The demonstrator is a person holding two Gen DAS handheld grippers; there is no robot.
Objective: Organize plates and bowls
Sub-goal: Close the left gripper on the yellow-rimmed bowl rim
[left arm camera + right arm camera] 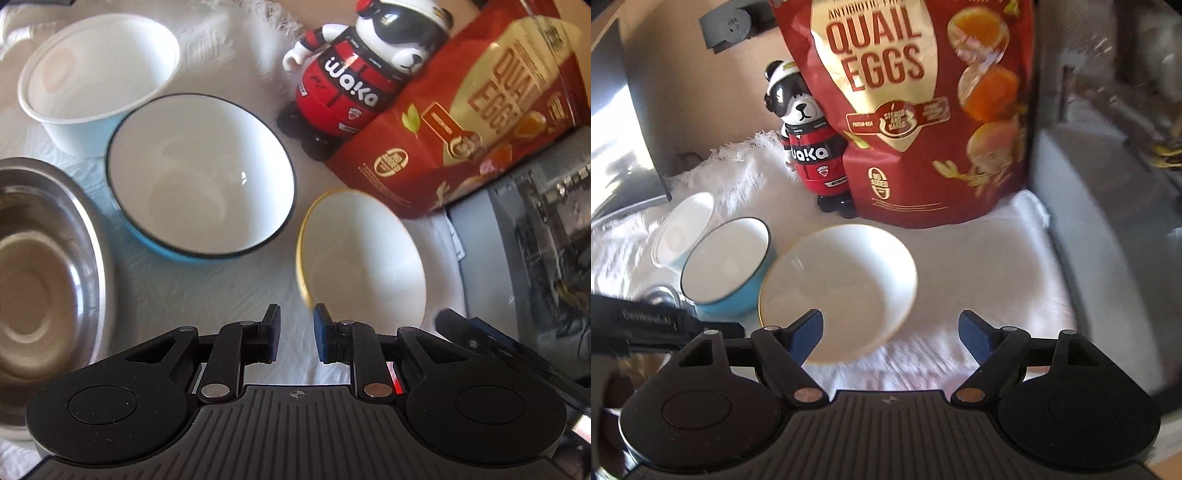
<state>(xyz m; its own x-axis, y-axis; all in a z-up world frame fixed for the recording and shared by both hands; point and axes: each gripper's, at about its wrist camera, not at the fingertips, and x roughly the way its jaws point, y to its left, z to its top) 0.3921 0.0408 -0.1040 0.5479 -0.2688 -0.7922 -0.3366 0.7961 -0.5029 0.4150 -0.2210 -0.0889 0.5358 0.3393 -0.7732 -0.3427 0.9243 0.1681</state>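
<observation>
A white bowl with a yellow rim (364, 254) (842, 288) sits on the white cloth. A blue bowl with a dark rim (199, 173) (726, 262) stands to its left, and a white paper bowl (99, 74) (683, 229) behind that. A steel bowl (40, 280) is at the far left. My left gripper (297, 334) is narrowly open and empty, just left of the yellow-rimmed bowl's near edge. My right gripper (890, 334) is wide open and empty, with its left finger over that bowl's near rim.
A red quail-egg bag (461, 110) (923, 110) and a red bear figure (354, 74) (812, 155) stand behind the bowls. A grey appliance (535, 236) (1108, 221) borders the cloth on the right. A dark screen (624, 140) stands at the left.
</observation>
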